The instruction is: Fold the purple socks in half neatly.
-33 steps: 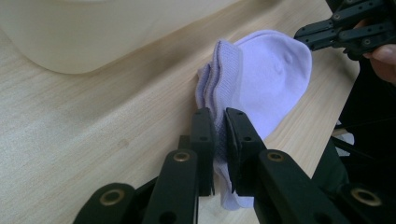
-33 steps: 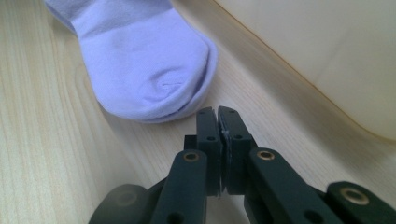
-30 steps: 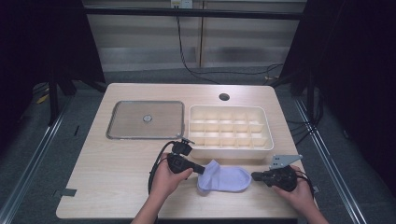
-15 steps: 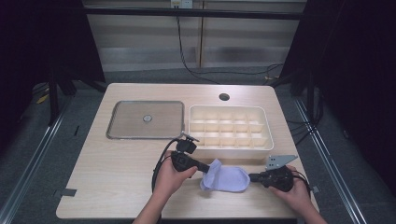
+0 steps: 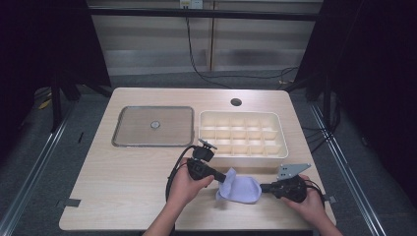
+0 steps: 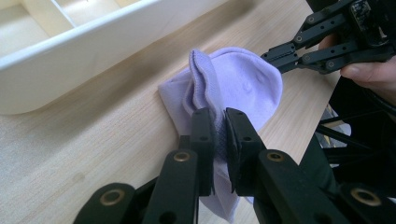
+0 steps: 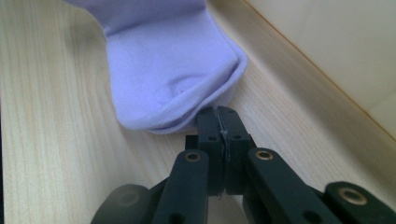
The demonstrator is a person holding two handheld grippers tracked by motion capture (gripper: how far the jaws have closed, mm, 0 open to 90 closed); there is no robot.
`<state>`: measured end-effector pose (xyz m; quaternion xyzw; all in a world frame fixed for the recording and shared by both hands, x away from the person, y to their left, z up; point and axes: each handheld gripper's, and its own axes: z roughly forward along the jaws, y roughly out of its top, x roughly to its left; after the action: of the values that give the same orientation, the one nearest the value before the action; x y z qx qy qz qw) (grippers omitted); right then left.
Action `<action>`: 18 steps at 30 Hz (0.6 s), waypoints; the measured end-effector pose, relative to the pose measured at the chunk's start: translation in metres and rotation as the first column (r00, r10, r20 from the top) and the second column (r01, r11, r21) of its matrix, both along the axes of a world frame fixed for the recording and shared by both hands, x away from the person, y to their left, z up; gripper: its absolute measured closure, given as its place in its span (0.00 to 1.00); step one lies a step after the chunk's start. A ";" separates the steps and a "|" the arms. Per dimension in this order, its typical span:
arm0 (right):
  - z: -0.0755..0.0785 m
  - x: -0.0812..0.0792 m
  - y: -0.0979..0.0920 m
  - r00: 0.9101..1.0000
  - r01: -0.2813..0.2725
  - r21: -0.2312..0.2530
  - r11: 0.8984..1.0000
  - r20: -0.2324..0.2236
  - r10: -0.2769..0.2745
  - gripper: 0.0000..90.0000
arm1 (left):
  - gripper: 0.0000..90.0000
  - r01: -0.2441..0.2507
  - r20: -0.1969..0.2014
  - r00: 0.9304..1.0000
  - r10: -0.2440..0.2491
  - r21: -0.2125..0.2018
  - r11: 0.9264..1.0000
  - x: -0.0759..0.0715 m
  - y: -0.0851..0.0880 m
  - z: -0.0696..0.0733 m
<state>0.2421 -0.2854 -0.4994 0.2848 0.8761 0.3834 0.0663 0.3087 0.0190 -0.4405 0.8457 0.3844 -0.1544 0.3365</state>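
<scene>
Both grippers pinch one pale lilac fabric sock (image 5: 239, 188). Left gripper (image 6: 220, 122) clamps its bunched edge. Right gripper (image 7: 218, 122), jaws pressed together, nips the opposite rim.

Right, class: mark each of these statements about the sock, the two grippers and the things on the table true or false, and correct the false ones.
1. The lilac sock lies between the two grippers. True.
2. The left gripper has its jaws closed on a fold of the sock. True.
3. The sock sits inside the compartment tray. False: it lies on the wooden table, in front of the tray.
4. The right gripper has its jaws wide open. False: they are shut at the sock's edge.
5. The metal tray stands to the right of the compartment tray. False: it is on its left.
</scene>
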 end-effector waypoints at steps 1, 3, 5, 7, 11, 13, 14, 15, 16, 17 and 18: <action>0.000 0.000 0.001 1.000 -0.003 -0.001 1.000 0.000 0.003 0.99 | 0.92 0.000 0.000 1.000 0.000 0.000 1.000 0.000 0.000 0.000; 0.000 0.000 0.002 1.000 -0.006 0.001 1.000 -0.003 0.006 0.99 | 0.92 -0.002 -0.003 1.000 0.002 0.002 1.000 0.000 0.000 0.000; -0.001 0.001 0.003 1.000 -0.013 0.000 1.000 -0.003 0.013 0.99 | 0.92 0.002 -0.001 1.000 -0.002 0.004 1.000 0.000 0.000 0.001; 0.000 0.000 0.005 1.000 -0.011 0.003 1.000 -0.009 0.011 0.99 | 0.92 0.001 0.000 1.000 -0.001 0.001 1.000 0.000 -0.001 0.001; 0.000 0.000 0.006 1.000 -0.017 0.002 1.000 -0.005 0.017 0.99 | 0.92 0.016 0.001 1.000 -0.016 0.011 1.000 0.001 -0.002 0.001; -0.001 0.000 0.008 1.000 -0.021 0.003 1.000 -0.003 0.021 0.99 | 0.92 0.015 -0.003 1.000 -0.015 0.008 1.000 0.000 -0.004 0.001; -0.001 0.000 0.008 1.000 -0.023 0.003 1.000 -0.004 0.023 0.99 | 0.92 0.020 0.001 1.000 -0.020 0.006 1.000 0.001 -0.004 0.001; -0.001 0.001 0.009 1.000 -0.027 0.003 1.000 -0.006 0.027 0.99 | 0.92 0.023 0.000 1.000 -0.023 0.011 1.000 0.000 -0.005 0.002; -0.001 0.001 0.009 1.000 -0.026 0.002 1.000 -0.007 0.026 0.99 | 0.92 0.030 0.001 1.000 -0.030 0.013 0.999 0.001 -0.005 0.002; -0.001 0.001 0.009 1.000 -0.026 0.002 1.000 -0.007 0.026 0.99 | 0.92 0.030 0.001 1.000 -0.030 0.013 0.999 0.001 -0.005 0.002; -0.001 0.000 0.010 1.000 -0.023 0.003 1.000 -0.009 0.023 0.99 | 0.92 0.029 0.003 1.000 -0.029 0.014 0.999 0.001 -0.006 0.001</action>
<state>0.2426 -0.2757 -0.5007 0.2768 0.8789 0.3842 0.0574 0.3094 0.0131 -0.4391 0.8537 0.3725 -0.1552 0.3292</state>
